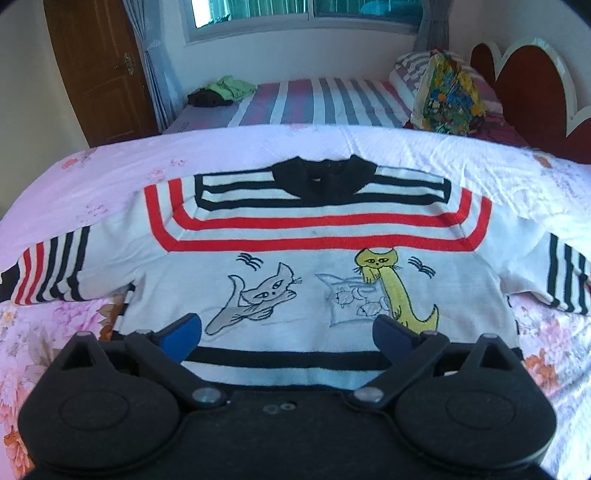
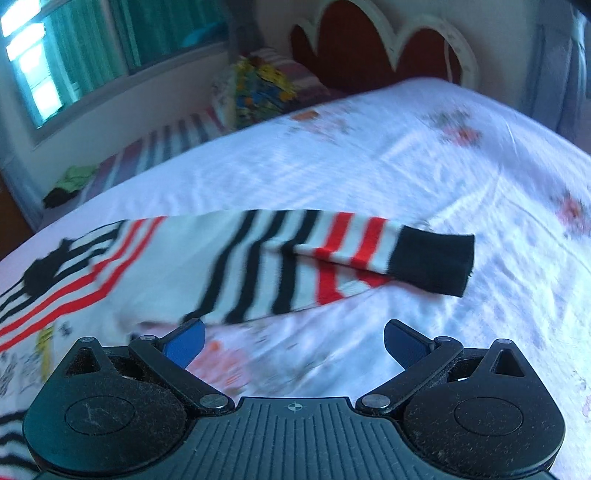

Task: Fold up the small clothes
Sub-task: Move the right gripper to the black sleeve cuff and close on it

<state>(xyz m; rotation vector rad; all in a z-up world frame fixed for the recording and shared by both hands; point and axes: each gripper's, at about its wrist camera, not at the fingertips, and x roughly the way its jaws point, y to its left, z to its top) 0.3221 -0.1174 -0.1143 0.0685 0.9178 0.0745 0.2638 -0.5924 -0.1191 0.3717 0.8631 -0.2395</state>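
A small white sweater [image 1: 317,266] lies spread flat, front up, on the floral bedspread [image 1: 110,173] of the bed, its black collar [image 1: 325,181] pointing toward the far edge and its hem at the near edge. Red and black stripes frame the chest, and below them are stitched a grey cat [image 1: 258,295] and a yellow cat [image 1: 391,284]. Both sleeves reach out sideways, each ringed with black and red bands. The left tongs [image 1: 288,334] hang over the sweater's hem near the middle of the near edge, their blue pads [image 1: 183,332] spread wide apart and holding nothing; whether they touch the cloth cannot be told. In the right wrist view, which is blurred, the sweater's right sleeve [image 2: 295,258] lies stretched toward the bed's right edge, ending in a black cuff [image 2: 432,262], with a crease running along the striped part. The right tongs [image 2: 293,343] hang just short of that sleeve, over bare bedspread, with jaws likewise wide apart and empty. Beyond the far edge of the bedspread the striped sheet [image 1: 314,99] shows, with a colourful patterned bag [image 1: 447,96] by the red headboard [image 1: 532,81] and a small heap of green and dark clothes [image 1: 221,90] near the far left corner, below the window [image 1: 295,14].
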